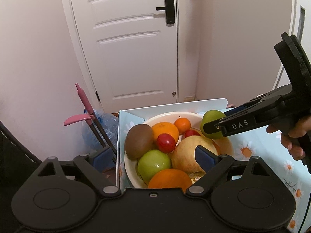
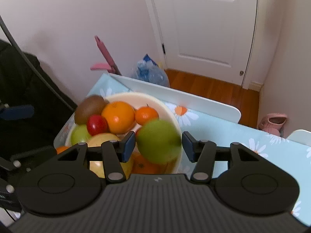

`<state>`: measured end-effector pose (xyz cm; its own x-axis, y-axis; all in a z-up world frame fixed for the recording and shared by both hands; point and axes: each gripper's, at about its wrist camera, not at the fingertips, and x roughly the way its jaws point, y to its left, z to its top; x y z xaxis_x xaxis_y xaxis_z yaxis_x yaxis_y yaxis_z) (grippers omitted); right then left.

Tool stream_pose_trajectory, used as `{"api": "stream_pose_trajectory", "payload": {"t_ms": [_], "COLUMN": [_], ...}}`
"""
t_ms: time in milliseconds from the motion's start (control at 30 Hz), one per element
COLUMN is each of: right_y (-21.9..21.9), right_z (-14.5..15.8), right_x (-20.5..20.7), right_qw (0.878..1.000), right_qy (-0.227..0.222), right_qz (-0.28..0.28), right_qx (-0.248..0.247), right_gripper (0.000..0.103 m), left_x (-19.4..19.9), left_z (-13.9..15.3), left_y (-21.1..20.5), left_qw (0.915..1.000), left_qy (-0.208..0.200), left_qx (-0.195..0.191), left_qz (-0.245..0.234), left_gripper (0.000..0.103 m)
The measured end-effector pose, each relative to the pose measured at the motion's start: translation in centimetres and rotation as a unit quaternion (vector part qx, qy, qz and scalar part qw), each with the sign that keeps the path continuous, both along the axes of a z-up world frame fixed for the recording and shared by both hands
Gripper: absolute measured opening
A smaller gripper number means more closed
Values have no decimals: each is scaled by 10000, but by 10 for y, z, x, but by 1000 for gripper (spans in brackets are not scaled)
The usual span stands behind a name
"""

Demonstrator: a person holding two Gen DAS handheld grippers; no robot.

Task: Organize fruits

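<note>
A cream bowl [image 1: 167, 114] [image 2: 136, 95] on the daisy-print tablecloth holds a kiwi [image 1: 139, 143], two oranges, a mandarin [image 1: 182, 124], a red fruit [image 1: 166, 142], a green apple [image 1: 154, 164] and a big yellow apple [image 1: 191, 151]. My left gripper [image 1: 153, 156] hangs open and wide over the near side of the bowl, with nothing between its pads. My right gripper [image 1: 211, 122] [image 2: 158, 145] reaches in from the right above the bowl's far right rim. A second green apple [image 1: 210, 116] [image 2: 158, 141] sits blurred between its blue pads, which stand just off its sides.
A white chair back [image 2: 175, 95] stands along the table's far edge. On the floor beyond are a large water bottle [image 1: 103, 130], a pink broom and dustpan [image 1: 85, 106], and pink slippers [image 2: 272, 122]. A white door [image 1: 132, 38] is behind. The tablecloth [image 1: 262, 151] runs right of the bowl.
</note>
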<state>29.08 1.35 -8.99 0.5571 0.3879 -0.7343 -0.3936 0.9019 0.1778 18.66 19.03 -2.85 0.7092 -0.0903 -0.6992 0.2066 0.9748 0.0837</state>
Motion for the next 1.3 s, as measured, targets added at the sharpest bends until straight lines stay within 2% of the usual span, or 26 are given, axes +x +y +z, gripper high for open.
{"api": "stream_pose_trajectory", "payload": {"t_ms": [67,100,267,400,633,833,1000,1167,1300], "right_y": [-4,-6,-21,-30,-55,-89,-121,-148,-159], "right_z": [4,6,14,23,52,88,113,120,115], "right_x": [-2,-3,-12,-26,-62,-115,-167,-220,-253], "right_qw": [9998,9993,9975,9973,9958,9926,9876,9794,9720], "right_qy": [-90,-170,-227,-318,-588,-889,-1082,-1153,-1173], "right_qz": [-158,-302,-615,-627,-653,-805,-1138,-1653,-1988], "right_qx": [105,124,245,211,273,197,33,-140,-437], "right_gripper": [100,103,103,103,103,103,103,103,103], "left_x": [-1,-1,-6,-12,-33,-63,-95,-124,-148], "left_z": [-2,-4,-8,-5,14,38,60,77,86], "left_y": [1,1,-3,-8,-27,-55,-79,-98,-109], "left_qw": [10000,10000,10000,10000,9997,9990,9978,9961,9943], "left_qy": [19,33,41,9,-216,-412,-619,-782,-951], "left_qx": [-18,-22,6,-30,-83,-144,-209,-286,-329], "left_qz": [-23,-48,-76,-54,29,68,144,284,363], "left_gripper": [94,94,94,94,94,94,94,94,102]}}
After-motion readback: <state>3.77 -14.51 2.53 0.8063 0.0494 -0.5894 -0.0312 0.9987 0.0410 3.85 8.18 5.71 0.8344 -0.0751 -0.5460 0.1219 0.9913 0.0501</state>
